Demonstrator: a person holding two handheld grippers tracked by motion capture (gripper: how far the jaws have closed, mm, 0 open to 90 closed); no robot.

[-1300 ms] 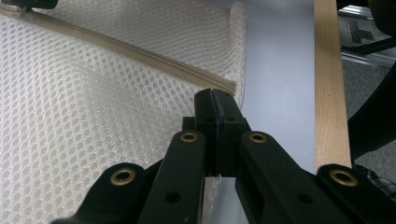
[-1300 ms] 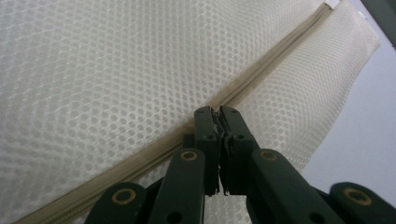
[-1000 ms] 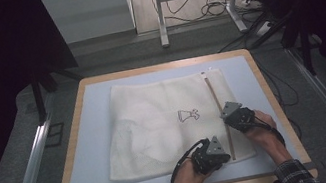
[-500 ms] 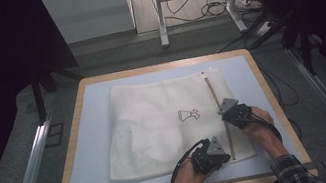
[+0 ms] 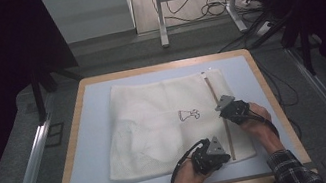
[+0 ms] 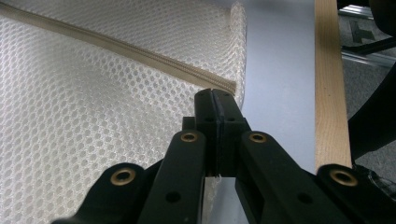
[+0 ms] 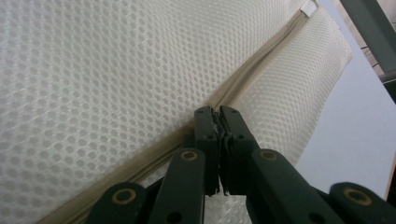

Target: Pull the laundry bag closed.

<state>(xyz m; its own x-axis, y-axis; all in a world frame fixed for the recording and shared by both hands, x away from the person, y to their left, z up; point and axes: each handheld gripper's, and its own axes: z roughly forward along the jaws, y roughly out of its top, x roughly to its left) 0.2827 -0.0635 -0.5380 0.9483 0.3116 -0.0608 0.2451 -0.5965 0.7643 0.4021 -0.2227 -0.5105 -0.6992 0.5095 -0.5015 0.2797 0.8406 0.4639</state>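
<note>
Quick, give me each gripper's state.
Left gripper: shut on the white mesh laundry bag at its zipper end.
Right gripper: shut on the bag's beige zipper.

The mesh bag (image 5: 166, 124) covers the middle of the blue mat (image 5: 95, 149). Left of the bag, a broad strip of bare mat runs front to back, with nothing standing on it. Beyond the bag, a narrower bare band lies open. Right of the bag, only a slim strip remains before the wooden rim (image 5: 274, 102), and the right gripper (image 5: 227, 109) sits at that edge. At the bag's near right corner the left gripper (image 5: 215, 156) blocks the way.
</note>
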